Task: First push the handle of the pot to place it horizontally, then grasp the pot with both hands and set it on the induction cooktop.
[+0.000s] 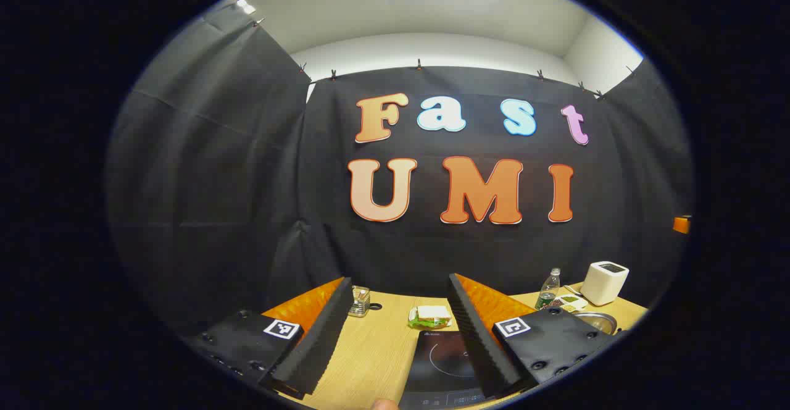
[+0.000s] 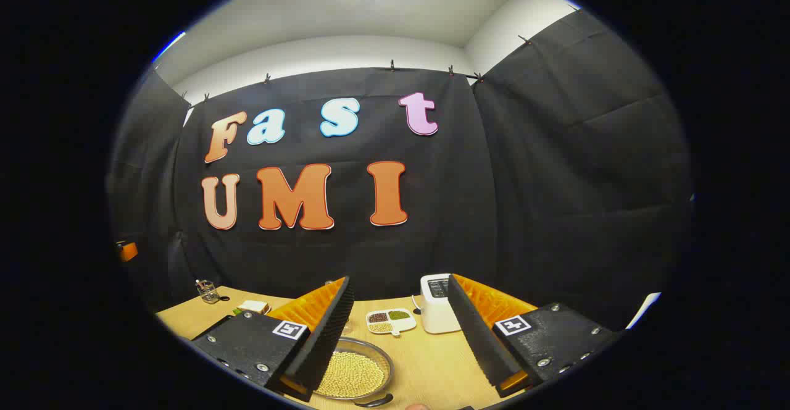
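A round metal pot [image 2: 355, 373] filled with pale yellow beans sits on the wooden table [image 2: 426, 367], low between the fingers of my right gripper [image 2: 400, 278]. The left finger covers the pot's left edge, and its dark handle [image 2: 376, 401] pokes out at the near side. The right gripper is open and holds nothing. My left gripper [image 1: 399, 278] is open too, above the black induction cooktop [image 1: 441, 360], which lies flat near the table's front edge. The pot's rim [image 1: 595, 320] peeks out at the right behind that gripper's body.
A sandwich [image 1: 432, 317] lies behind the cooktop and a glass jar [image 1: 359, 302] stands to its left. At the back right stand a water bottle [image 1: 548, 288], a divided dish of grains [image 2: 390, 320] and a white toaster [image 2: 435, 305]. Black cloth walls close in the table.
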### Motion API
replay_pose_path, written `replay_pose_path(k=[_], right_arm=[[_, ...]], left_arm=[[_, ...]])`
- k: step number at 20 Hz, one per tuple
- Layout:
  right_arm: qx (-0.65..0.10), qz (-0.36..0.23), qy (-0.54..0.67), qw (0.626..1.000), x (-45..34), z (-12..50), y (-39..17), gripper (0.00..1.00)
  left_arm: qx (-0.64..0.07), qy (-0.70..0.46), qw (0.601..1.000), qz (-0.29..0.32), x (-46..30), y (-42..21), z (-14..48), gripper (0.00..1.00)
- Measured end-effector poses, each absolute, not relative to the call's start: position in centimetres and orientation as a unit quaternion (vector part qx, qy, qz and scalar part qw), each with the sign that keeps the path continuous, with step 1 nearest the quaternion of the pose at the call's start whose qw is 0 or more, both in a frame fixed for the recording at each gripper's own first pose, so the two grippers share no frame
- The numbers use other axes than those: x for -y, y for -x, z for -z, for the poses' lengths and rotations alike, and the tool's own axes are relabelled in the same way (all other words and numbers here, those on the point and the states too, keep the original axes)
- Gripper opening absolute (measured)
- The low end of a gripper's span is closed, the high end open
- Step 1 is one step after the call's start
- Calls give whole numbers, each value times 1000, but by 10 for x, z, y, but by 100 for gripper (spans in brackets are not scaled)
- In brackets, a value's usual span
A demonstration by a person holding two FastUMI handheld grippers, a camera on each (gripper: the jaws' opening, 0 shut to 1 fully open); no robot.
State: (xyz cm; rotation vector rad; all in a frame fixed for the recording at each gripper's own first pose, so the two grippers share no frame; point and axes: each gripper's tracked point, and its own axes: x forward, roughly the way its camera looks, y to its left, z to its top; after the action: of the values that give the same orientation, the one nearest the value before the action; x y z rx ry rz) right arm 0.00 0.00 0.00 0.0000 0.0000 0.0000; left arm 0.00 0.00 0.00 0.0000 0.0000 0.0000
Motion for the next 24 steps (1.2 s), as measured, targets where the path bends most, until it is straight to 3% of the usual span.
replay_pose_path(k=[2,4,5,8,9,10,12,13,14,24], right_arm=[[-6,0,6,1000,1,-1,9,100],[-4,-2,10,1000,1,-7,19,100],[-2,0,14,1000,2,-11,24,95],[6,13,26,1000,5,-25,34,95],[5,18,29,999,6,-27,36,100],[5,21,32,999,5,-31,39,95],[14,20,41,999,0,-42,45,95],[20,21,47,998,-2,-46,46,100],[23,24,52,998,-4,-47,47,95],[15,6,51,999,-20,-48,49,95]], left_arm=[[7,-7,1000,5,1,10,-11,100],[14,-11,1000,9,0,15,-23,100],[16,-7,1000,15,2,18,-28,100],[9,7,999,32,0,15,-36,100],[8,8,999,35,-1,12,-40,100],[10,6,999,33,-4,10,-45,99],[19,-7,999,27,-12,8,-53,99],[22,-13,999,25,-14,8,-54,99],[21,-12,999,28,-12,11,-53,100],[23,-18,999,33,-9,12,-55,100]])
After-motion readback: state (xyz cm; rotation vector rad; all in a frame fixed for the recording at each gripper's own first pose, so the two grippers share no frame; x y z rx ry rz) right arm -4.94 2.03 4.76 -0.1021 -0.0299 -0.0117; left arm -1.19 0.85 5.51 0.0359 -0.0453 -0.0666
